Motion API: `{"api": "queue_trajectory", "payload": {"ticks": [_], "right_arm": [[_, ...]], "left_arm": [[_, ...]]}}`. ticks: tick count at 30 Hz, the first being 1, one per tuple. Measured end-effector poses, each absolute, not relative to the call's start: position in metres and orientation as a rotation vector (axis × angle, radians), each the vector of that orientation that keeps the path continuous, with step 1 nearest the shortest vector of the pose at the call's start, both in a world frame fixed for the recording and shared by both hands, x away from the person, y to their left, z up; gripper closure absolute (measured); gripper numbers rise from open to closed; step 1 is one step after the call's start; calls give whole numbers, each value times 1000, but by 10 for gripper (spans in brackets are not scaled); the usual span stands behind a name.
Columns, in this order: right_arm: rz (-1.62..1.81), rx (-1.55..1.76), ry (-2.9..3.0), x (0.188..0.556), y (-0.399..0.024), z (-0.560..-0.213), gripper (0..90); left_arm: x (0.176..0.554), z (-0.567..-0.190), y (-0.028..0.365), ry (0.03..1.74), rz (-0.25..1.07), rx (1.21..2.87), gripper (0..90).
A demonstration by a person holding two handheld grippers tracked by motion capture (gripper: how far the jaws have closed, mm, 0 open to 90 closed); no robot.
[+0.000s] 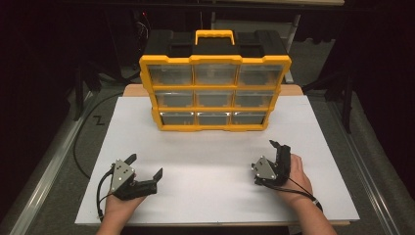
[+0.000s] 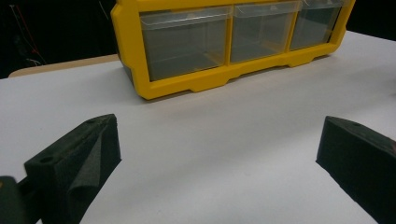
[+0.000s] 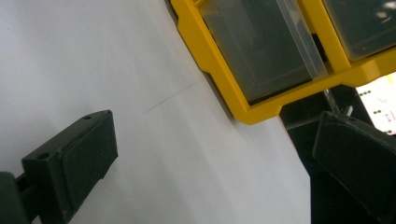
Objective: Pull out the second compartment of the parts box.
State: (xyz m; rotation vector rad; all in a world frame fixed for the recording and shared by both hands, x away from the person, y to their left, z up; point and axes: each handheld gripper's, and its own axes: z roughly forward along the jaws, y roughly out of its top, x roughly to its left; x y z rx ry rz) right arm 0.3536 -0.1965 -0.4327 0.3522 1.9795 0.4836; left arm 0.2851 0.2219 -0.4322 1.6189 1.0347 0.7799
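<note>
A yellow organizer case (image 1: 215, 93) with a black back and a yellow handle stands upright at the far middle of the white table top (image 1: 210, 161). It has three rows of clear drawers, all pushed in. My left gripper (image 1: 144, 165) rests near the front left, open, nothing between its jaws, pointing toward the case. In the left gripper view the case's bottom row (image 2: 187, 42) lies ahead of the open gripper (image 2: 217, 135). My right gripper (image 1: 278, 147), rolled on its side, sits at the front right. It is open (image 3: 215, 126), and the case's lower corner (image 3: 219, 84) is ahead of it.
A wooden table edge (image 1: 134, 90) shows behind the white top. Dark floor with a black cable (image 1: 80, 147) lies to the left, and metal rails (image 1: 44, 186) run along both sides. The white surface between the grippers and the case is bare.
</note>
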Motion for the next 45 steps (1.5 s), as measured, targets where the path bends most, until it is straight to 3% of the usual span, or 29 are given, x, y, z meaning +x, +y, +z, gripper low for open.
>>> {"api": "queue_trajectory", "payload": {"ticks": [45], "right_arm": [[114, -43, 1914, 337, -172, -435, 11]], "left_arm": [[284, -431, 222, 1027, 779, 1622, 5]]}}
